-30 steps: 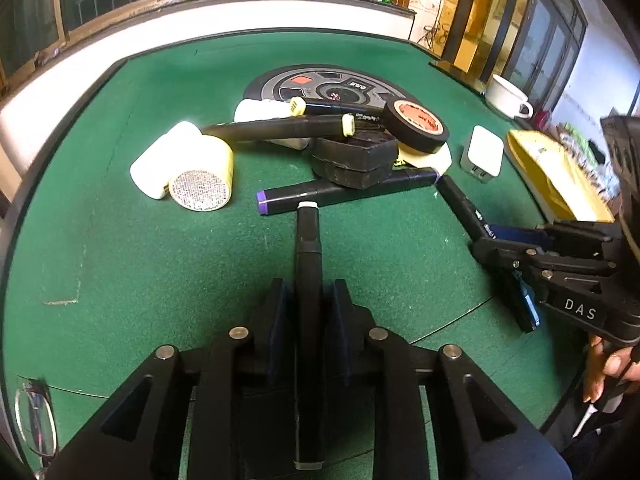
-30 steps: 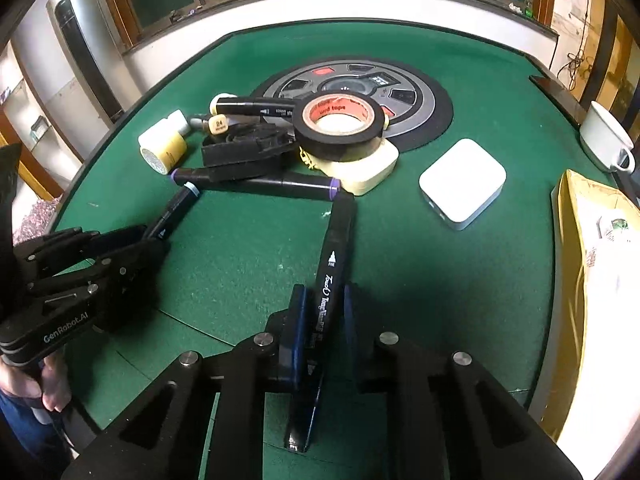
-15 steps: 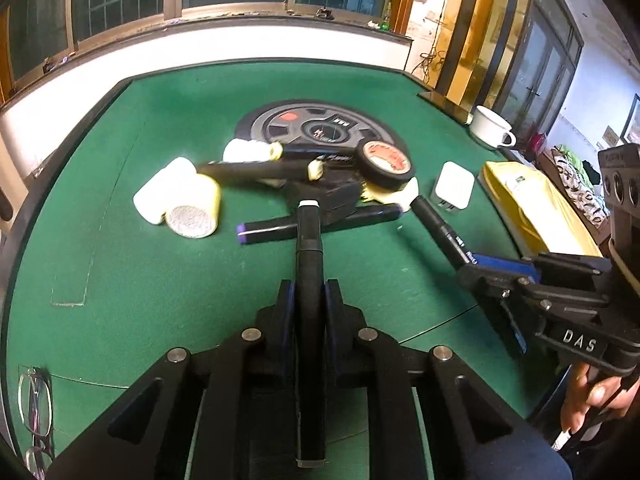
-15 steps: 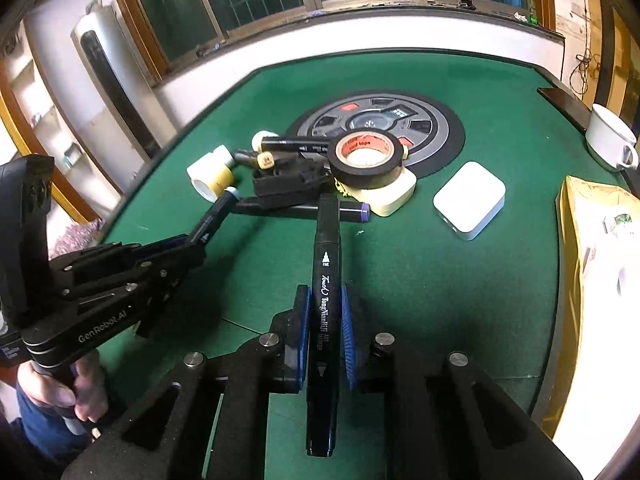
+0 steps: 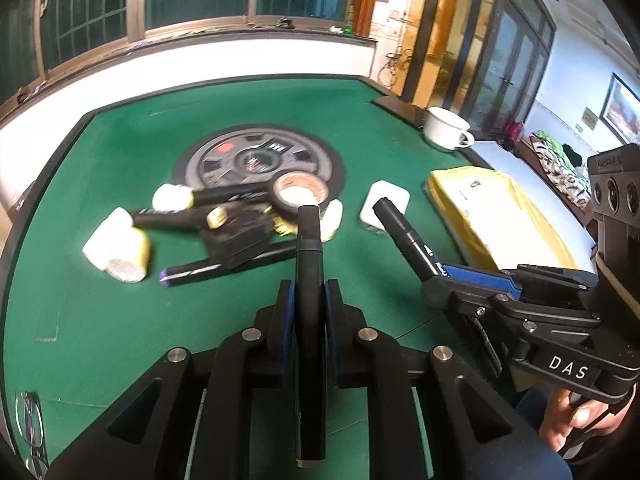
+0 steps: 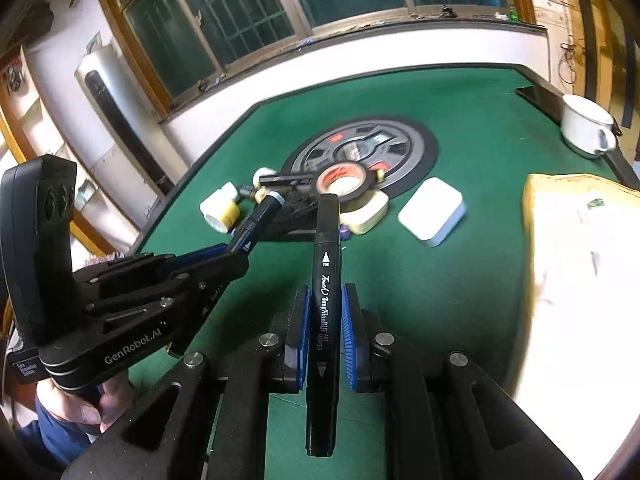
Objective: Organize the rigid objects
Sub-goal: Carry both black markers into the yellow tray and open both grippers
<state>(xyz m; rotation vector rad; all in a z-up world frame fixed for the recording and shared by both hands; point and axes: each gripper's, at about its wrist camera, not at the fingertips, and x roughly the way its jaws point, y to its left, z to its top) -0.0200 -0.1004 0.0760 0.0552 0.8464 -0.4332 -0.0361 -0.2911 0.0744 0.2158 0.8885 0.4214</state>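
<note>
In the left wrist view, the left gripper (image 5: 306, 300) is clamped tight on a black marker (image 5: 309, 280), now lifted clear of the green table (image 5: 100, 300) where a second ago its tip lay near the tape roll (image 5: 300, 192); one pen is leaving the pile.

In the right wrist view, the right gripper (image 6: 324, 332) likewise pinches its art marker (image 6: 326, 280), raised nearer than the tape roll (image 6: 342, 178).
</note>
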